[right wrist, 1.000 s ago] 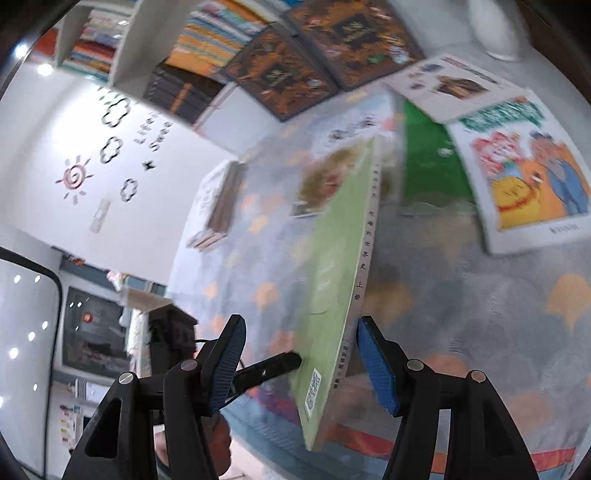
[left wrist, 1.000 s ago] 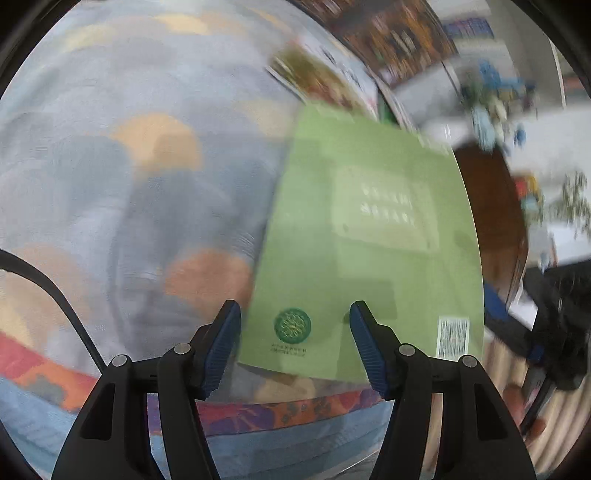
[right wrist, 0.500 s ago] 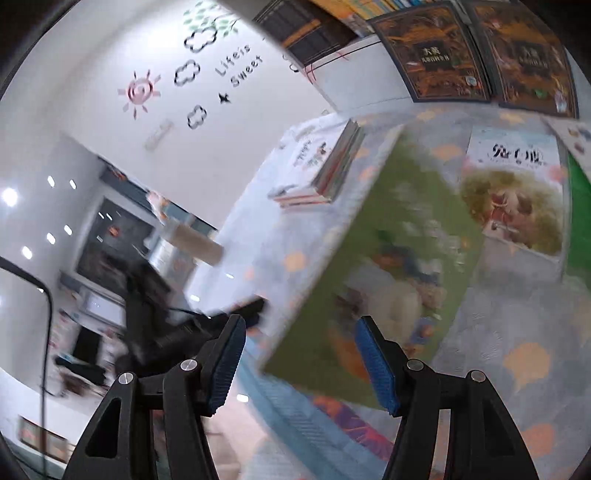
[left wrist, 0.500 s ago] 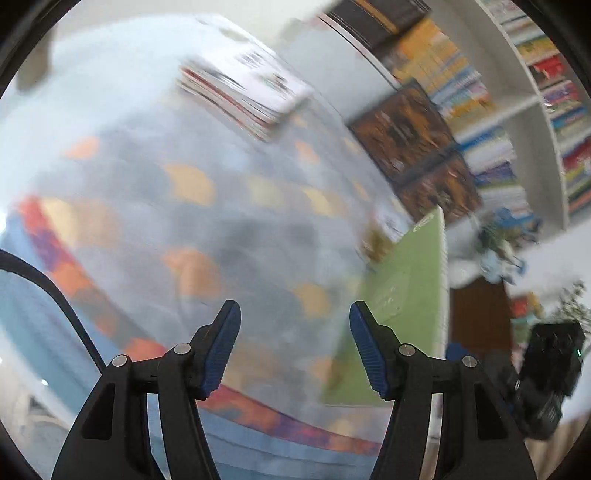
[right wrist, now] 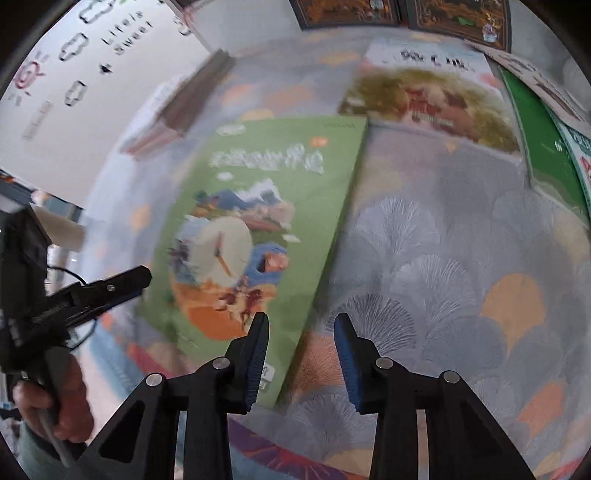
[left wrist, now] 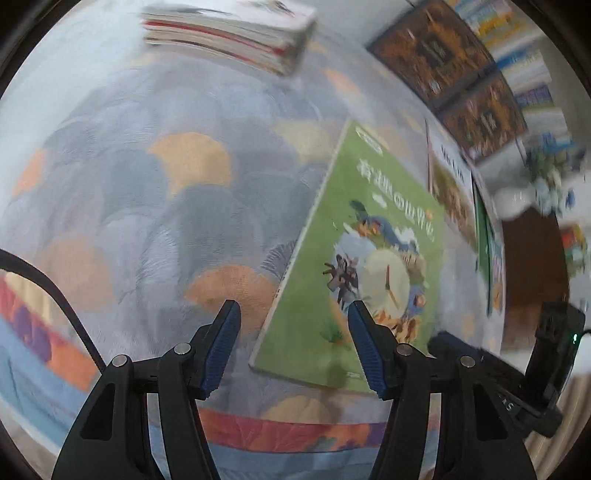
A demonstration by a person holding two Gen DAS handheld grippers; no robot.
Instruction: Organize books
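A green picture book [left wrist: 369, 254] [right wrist: 258, 221] lies face up on the patterned carpet [left wrist: 155, 206] [right wrist: 443, 266]. My left gripper [left wrist: 293, 306] hovers open over the book's near left corner, and its pads touch nothing. My right gripper [right wrist: 301, 321] is above the book's near right corner with its jaws closing. The book's edge runs between the fingers and the left pad [right wrist: 258, 343] overlaps the cover, but neither pad presses on the book. Each gripper also shows in the other's view: the right gripper [left wrist: 480, 362] and the left gripper [right wrist: 110, 284].
A stack of books [left wrist: 229, 33] [right wrist: 177, 107] lies at the carpet's far side. Two dark brown books [left wrist: 461, 81] lean against a bookshelf. More picture books [right wrist: 428, 96] and a darker green book [right wrist: 539, 125] lie flat beyond. A person's hand [right wrist: 55, 398] holds the left gripper.
The green book stood on edge between the grippers with its back cover toward the left one; it has tipped over and now lies face up. Both views swung, and the right jaws have narrowed.
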